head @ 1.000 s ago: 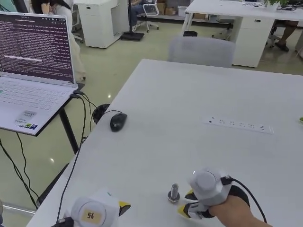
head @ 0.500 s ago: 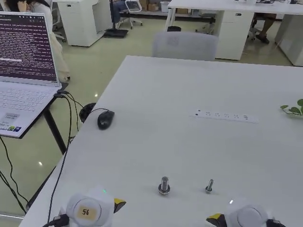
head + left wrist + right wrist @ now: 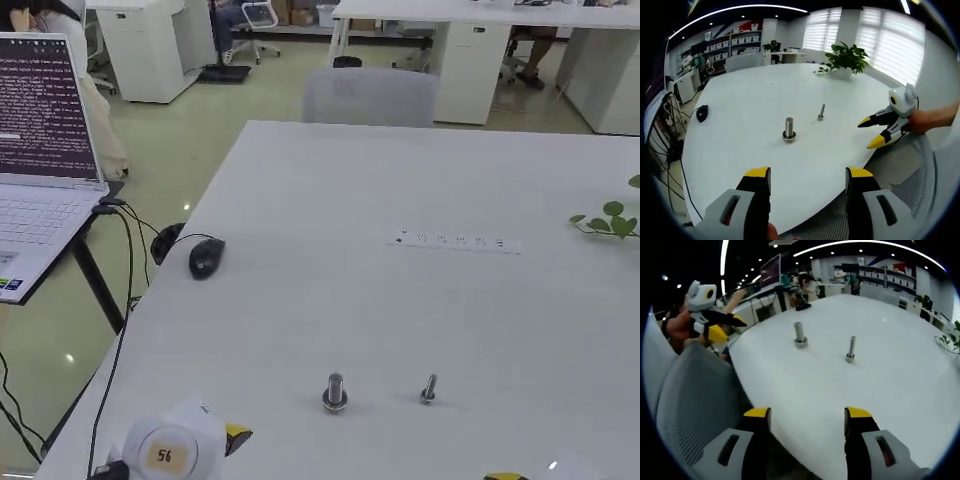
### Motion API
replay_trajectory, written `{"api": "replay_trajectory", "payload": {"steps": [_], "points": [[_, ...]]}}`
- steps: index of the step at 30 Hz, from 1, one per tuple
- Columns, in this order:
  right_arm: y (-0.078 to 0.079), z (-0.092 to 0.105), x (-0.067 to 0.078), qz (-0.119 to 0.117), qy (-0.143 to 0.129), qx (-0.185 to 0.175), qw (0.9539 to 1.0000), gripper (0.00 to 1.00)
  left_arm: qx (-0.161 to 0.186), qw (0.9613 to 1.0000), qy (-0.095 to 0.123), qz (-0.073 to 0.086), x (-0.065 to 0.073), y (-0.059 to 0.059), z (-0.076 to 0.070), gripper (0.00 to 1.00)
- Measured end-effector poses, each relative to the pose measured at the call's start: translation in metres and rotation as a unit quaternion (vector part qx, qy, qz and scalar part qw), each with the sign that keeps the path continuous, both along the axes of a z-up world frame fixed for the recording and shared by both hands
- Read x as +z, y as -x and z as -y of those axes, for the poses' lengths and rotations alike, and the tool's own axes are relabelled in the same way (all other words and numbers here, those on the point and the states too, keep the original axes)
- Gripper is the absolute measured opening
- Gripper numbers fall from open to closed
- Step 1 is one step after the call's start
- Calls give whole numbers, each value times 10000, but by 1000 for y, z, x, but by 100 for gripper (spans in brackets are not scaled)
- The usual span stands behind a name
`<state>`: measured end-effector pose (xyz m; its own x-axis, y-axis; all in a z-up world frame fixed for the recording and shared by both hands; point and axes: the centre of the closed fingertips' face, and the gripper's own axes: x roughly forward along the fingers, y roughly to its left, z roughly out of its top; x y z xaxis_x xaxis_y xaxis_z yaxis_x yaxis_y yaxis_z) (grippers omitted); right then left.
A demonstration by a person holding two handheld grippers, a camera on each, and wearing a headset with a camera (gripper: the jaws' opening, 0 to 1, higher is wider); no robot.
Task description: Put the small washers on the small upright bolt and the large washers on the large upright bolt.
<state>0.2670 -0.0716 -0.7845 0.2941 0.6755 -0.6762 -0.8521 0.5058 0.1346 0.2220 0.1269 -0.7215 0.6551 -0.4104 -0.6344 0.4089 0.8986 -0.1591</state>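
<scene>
Two bolts stand upright near the front of the white table point(image 3: 400, 300). The large bolt point(image 3: 335, 393) has a wider ring at its base, and the thin small bolt point(image 3: 428, 390) is to its right. My left gripper point(image 3: 235, 438) hovers at the table's front left edge. It is open and holds nothing point(image 3: 809, 175). Ahead of it are the large bolt point(image 3: 789, 129) and the small bolt point(image 3: 821, 112). My right gripper point(image 3: 807, 414) is open and empty, off the front edge, facing both bolts point(image 3: 799, 335) point(image 3: 851, 350). A sliver of it shows low in the head view point(image 3: 505, 477).
A black mouse point(image 3: 205, 257) and its cable lie at the table's left edge, and a power strip point(image 3: 455, 241) lies further back. A plant point(image 3: 605, 220) reaches in from the right. A laptop point(image 3: 40, 170) sits on a stand to the left. A grey mesh chair back point(image 3: 690, 390) is below the grippers.
My right gripper has drawn back from beside the large bolt to the near table edge, uncovering the small bolt. The head camera has panned right. The left gripper stays low left.
</scene>
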Motion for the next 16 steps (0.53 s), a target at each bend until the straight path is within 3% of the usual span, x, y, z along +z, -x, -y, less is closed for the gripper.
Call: {"api": "replay_trajectory", "payload": {"steps": [5, 16], "points": [[1, -5, 3, 98, 11, 60, 9999, 62, -32, 10000, -1, -2, 0, 1, 2, 60], [6, -2, 2, -1, 24, 16, 10000, 61, -25, 10000, 59, -12, -3, 3, 6, 60]]}}
